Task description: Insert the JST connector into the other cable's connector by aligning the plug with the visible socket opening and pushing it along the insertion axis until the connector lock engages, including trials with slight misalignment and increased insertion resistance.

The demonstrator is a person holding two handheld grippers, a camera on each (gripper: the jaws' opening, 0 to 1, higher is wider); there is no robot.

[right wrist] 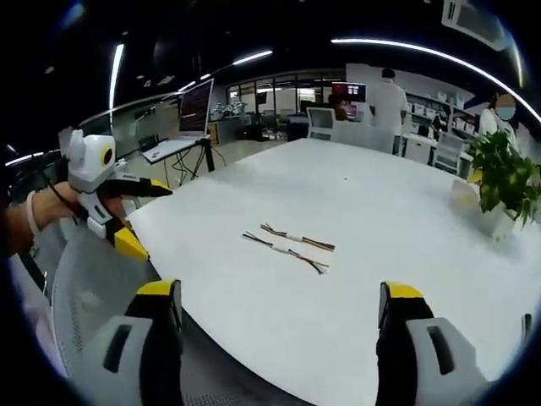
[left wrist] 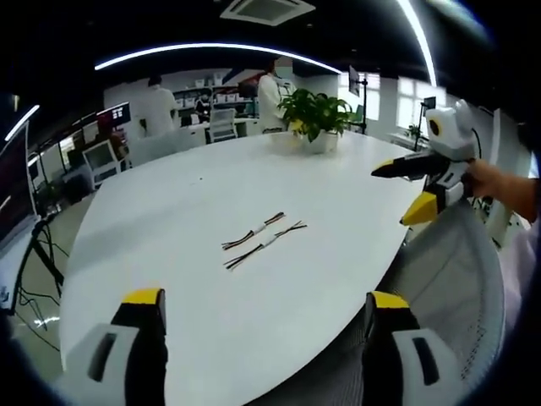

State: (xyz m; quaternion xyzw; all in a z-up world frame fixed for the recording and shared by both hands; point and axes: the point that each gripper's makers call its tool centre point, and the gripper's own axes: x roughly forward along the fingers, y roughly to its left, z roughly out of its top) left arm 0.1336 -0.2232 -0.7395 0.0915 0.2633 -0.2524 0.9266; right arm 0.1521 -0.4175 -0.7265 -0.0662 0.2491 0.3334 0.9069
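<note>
Two short cables with white connectors lie side by side, close but apart, near the middle of a large white counter (left wrist: 211,178): one cable (left wrist: 254,230) farther from the near edge, the other cable (left wrist: 265,243) nearer; in the right gripper view they show again as one cable (right wrist: 297,238) and the other (right wrist: 285,250); the left gripper (left wrist: 266,298) hovers over the counter's near edge with its yellow-tipped jaws wide apart, holding nothing; the right gripper (right wrist: 283,292) likewise has its jaws spread and empty; each gripper also shows at the edge of the other view, held in a hand; a potted plant (left wrist: 315,117) stands at the far side; people stand among desks behind
</note>
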